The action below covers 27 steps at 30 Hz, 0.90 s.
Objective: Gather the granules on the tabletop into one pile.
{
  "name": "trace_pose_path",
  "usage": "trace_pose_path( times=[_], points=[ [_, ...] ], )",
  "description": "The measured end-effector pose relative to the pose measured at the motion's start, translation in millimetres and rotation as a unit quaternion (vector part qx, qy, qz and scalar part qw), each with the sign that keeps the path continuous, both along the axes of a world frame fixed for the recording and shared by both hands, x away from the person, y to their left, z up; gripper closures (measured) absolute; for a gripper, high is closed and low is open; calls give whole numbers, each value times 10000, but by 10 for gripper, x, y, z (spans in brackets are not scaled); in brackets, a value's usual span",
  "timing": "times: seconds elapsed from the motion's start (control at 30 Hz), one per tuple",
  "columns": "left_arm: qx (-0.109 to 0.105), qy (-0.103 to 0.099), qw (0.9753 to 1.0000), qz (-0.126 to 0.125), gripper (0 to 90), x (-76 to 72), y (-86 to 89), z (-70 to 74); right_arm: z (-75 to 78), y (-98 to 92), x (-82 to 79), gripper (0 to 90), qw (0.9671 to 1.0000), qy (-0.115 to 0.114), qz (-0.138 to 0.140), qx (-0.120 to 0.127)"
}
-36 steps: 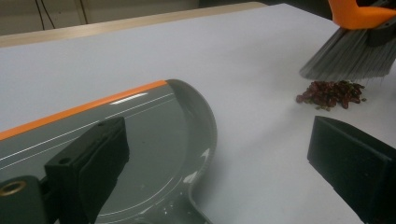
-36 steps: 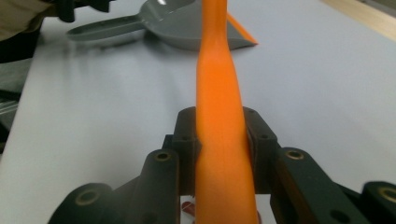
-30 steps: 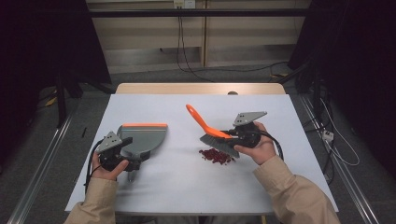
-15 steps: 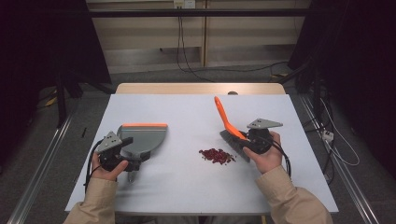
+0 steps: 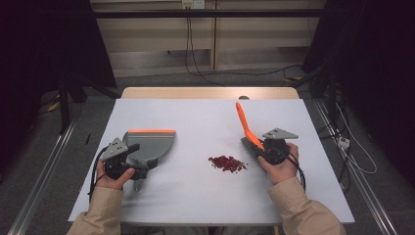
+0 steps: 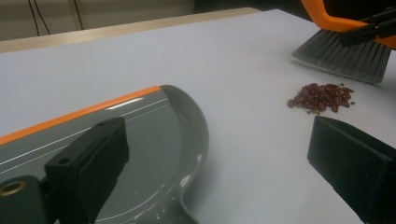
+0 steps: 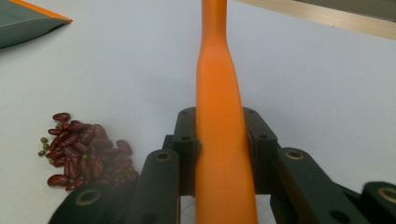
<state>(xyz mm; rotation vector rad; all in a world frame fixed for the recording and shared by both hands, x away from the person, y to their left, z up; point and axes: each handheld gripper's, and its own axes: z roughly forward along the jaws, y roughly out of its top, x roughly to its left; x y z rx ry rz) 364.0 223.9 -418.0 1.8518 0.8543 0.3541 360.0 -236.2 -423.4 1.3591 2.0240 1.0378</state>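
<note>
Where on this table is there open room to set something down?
The far half of the table, beyond the dustpan and brush, is bare. So is the near edge between the person's sleeves. It is crowded mid-table: the beans lie close beside the right hand-held gripper holding the brush.

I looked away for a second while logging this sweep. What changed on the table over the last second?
The right gripper carried the orange brush off the beans toward the table's right side, and the handle swung up from leaning left to nearly upright. Its jaws stayed clamped on the handle. The left gripper, the grey dustpan and the bean pile stayed where they were.
</note>
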Motion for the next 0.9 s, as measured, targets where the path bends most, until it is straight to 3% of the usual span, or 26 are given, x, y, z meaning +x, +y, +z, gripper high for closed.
trace_pose_path(
  times=[0.3,0.43,0.63,0.73,0.87,0.9],
  points=[
    [-7,-7,10000,6,52,2,0,3,-48,37,-27,711,9994,-77,-151,-305],
    [3,-15,10000,31,52,6,6,6,-55,165,-72,711,9977,-181,-261,-604],
    [0,-18,10000,43,52,3,2,15,-83,404,-121,712,9951,-276,-499,-810],
    [-8,-22,10000,56,53,2,5,18,-89,514,-125,711,9946,-269,-607,-797],
    [-6,-12,10000,50,52,4,5,15,-86,609,-122,711,9954,-214,-771,-529],
    [-4,-19,10000,42,52,4,4,15,-87,651,-125,712,9948,-255,-806,-565]
  ],
)
